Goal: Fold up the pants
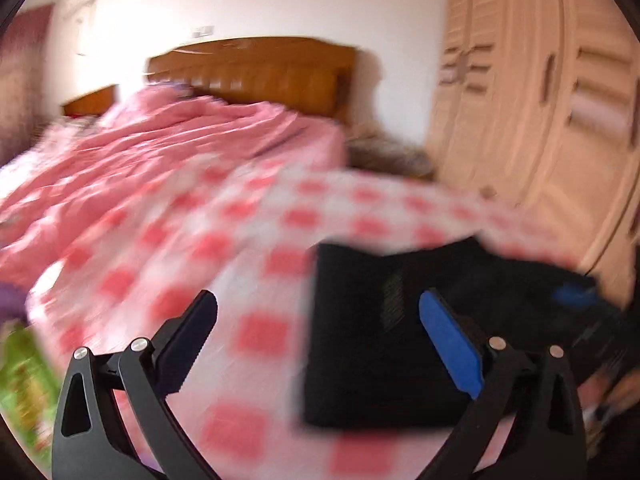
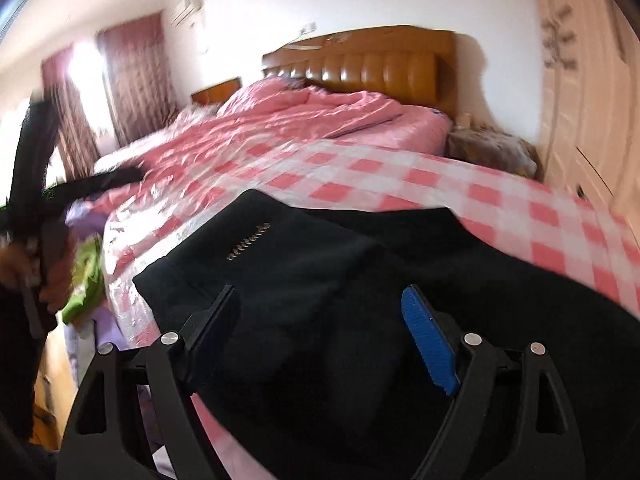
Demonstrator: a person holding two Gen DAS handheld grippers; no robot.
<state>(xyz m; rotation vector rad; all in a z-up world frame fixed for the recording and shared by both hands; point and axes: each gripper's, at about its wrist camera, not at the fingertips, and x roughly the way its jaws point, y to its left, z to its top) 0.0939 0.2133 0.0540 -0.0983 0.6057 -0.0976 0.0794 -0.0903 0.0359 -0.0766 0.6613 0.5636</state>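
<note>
The black pants [image 2: 304, 280] lay folded into a compact block on the near part of the bed [image 2: 500, 216], on its pink-and-white checked sheet [image 1: 256, 240], with a short row of pale stitching facing up. In the left wrist view the same block [image 1: 384, 340] sat at the near right, its left edge straight and its far right end blurred.

The left gripper [image 1: 318, 308] hung above the sheet with its fingers spread wide, nothing between them; the blue pad [image 1: 450, 344] overlapped the pants in the picture, though contact cannot be told from this blurred frame. The right gripper [image 2: 322, 306] also had its fingers spread, one black pad [image 2: 214, 340] and one blue, with the pants lying below the gap and not pinched (the fabric showed no lift or tuck toward either pad).

Farther off, a crumpled pink quilt [image 2: 304, 120] covered the far half of the bed, in front of a brown wooden headboard [image 2: 380, 64]. A pale wardrobe [image 1: 540, 100] stood at the right, and dark red curtains [image 2: 132, 72] hung at the far left.
</note>
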